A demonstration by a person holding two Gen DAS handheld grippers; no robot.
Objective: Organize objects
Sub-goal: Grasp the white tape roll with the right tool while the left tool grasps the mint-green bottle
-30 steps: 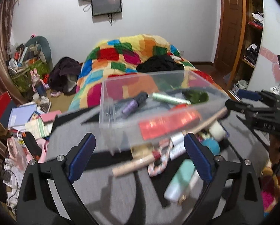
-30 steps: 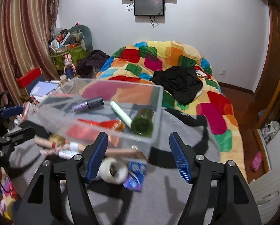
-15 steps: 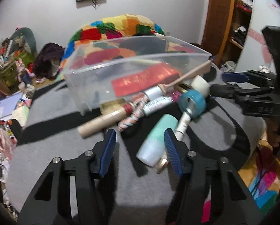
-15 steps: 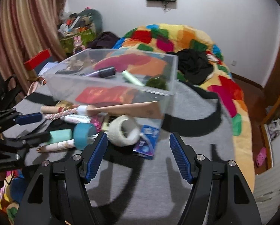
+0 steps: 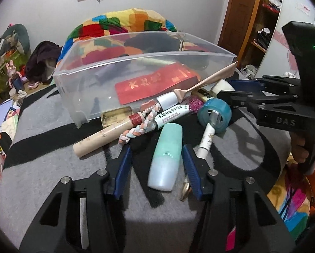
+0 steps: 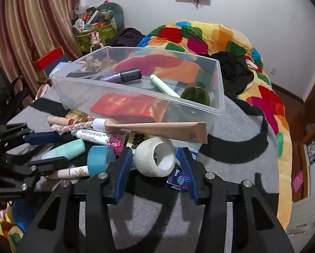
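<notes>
Fingers of the left gripper [image 5: 156, 168] are closing around a mint bottle [image 5: 166, 157] that lies between them; the right pad sits against it, the left pad stands apart. Fingers of the right gripper [image 6: 155, 174] are closing around a white tape roll [image 6: 155, 157], both pads just beside it, contact uncertain. Ahead of both grippers stands a clear bin [image 6: 217, 88], already holding several items. More clutter, including a blue tape roll [image 5: 214, 111] and a tube [image 6: 93, 137], lies on the grey counter [image 5: 41, 168] between fingers and bin. Step in hand: paired pickup. Next, complete both grips, lift clear, and carry forward over the bin rim.
</notes>
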